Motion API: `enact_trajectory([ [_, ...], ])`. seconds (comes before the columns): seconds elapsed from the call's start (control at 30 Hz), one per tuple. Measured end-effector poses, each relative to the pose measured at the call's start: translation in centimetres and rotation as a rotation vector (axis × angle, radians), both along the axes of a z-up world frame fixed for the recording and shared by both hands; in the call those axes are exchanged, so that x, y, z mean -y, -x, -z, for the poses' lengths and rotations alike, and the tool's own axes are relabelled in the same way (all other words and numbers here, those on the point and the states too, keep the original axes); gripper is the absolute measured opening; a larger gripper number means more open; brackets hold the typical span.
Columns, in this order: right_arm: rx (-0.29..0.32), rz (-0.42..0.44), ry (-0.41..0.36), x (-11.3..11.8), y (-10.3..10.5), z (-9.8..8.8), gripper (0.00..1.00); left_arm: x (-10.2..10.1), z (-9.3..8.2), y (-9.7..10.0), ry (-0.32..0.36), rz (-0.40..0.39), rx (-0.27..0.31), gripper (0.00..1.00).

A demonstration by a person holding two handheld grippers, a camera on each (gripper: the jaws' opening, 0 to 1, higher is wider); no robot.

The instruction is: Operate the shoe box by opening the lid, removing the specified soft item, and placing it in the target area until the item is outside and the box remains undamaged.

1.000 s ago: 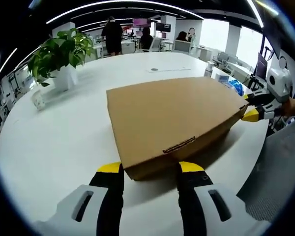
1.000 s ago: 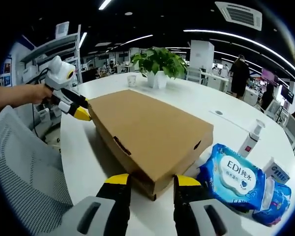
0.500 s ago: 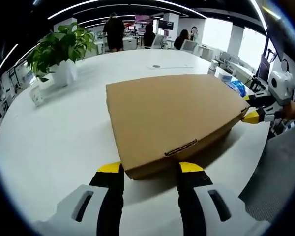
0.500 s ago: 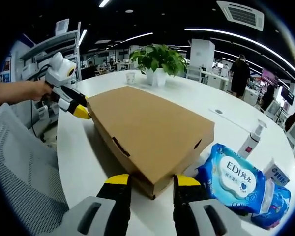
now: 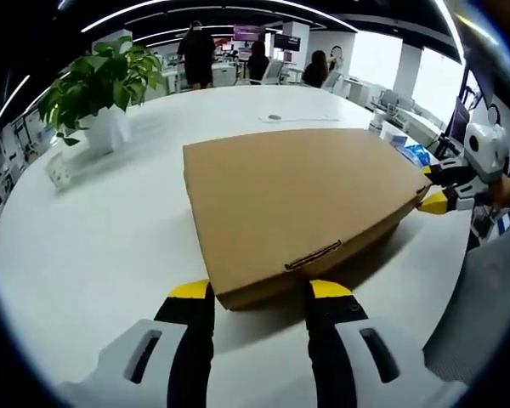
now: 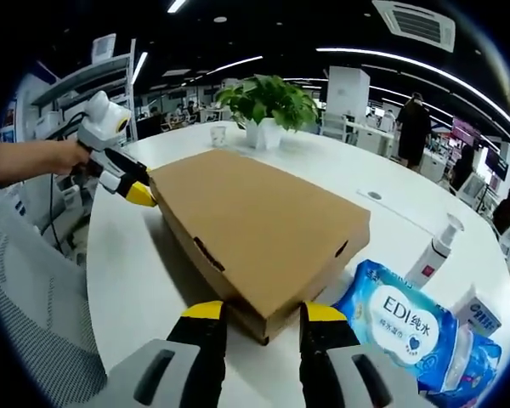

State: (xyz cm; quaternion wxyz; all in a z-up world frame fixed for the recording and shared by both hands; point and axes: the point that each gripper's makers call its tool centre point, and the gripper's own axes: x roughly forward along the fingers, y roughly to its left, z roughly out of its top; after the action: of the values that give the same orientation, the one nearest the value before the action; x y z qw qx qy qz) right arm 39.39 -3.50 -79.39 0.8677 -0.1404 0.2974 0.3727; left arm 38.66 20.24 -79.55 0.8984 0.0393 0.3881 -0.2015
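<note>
The flat brown cardboard shoe box is lying shut on the round white table, with the left gripper and right gripper straddling opposite corners, jaws apart.

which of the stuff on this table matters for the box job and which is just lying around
Part of the job:
shoe box, lid shut
left claw at one corner, jaws apart
right claw at the opposite corner, jaws apart

Just lying about:
wet wipes pack
pump bottle
potted plant
small cup
</note>
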Motion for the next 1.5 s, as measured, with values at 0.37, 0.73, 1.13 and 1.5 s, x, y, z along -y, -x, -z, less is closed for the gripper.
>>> enact_trajectory([
  [0.37,-0.006,-0.008,0.006,-0.1,-2.5,0.0,0.30,-0.2,0.1,-2.4,0.014,-0.013,-0.004,0.42],
  [0.73,-0.022,-0.025,0.025,0.1,-4.9,0.0,0.30,0.0,0.0,-4.1,0.030,-0.028,-0.003,0.41],
  [1.13,-0.029,-0.015,0.031,0.2,-5.5,0.0,0.31,0.1,0.0,-5.0,0.033,-0.018,-0.011,0.41],
  [1.5,-0.062,0.035,-0.032,0.4,-5.4,0.0,0.32,0.0,0.0,-5.0,0.012,-0.004,-0.016,0.43],
])
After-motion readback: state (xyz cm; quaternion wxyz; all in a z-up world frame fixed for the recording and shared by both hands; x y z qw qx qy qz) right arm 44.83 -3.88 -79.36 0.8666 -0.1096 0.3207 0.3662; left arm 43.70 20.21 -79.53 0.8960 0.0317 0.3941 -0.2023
